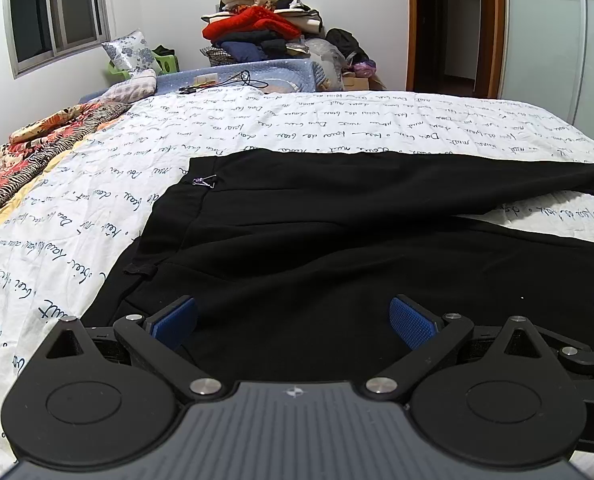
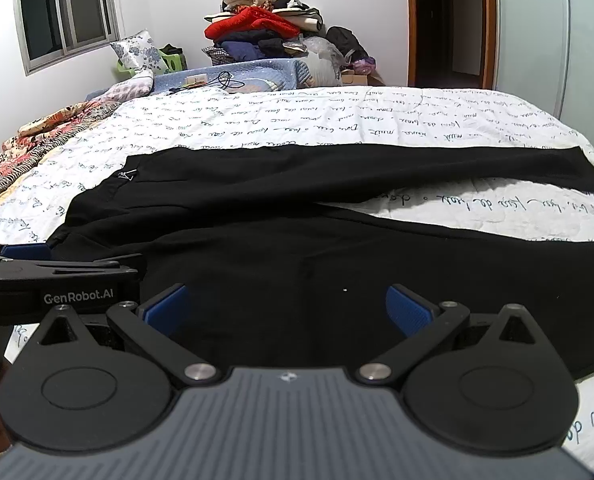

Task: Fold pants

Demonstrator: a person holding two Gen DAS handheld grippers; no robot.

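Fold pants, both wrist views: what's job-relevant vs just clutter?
Job:
black pants, spread flat on the bedsheet
left gripper, open
right gripper, open

Clutter:
clothes pile
floral pillow
patterned blanket
cable

"GenRobot.AI" on left gripper (image 2: 29, 254); illegible script on bedsheet (image 2: 337, 120)

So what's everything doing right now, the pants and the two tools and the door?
black pants: spread flat on the bed, legs apart, unfolded.
left tool: open, over the pants, gripping nothing.
right tool: open, over the pants, gripping nothing.
door: open, dark beyond.
window: looks shut, dark outside.
clothes pile: stacked high, messy.
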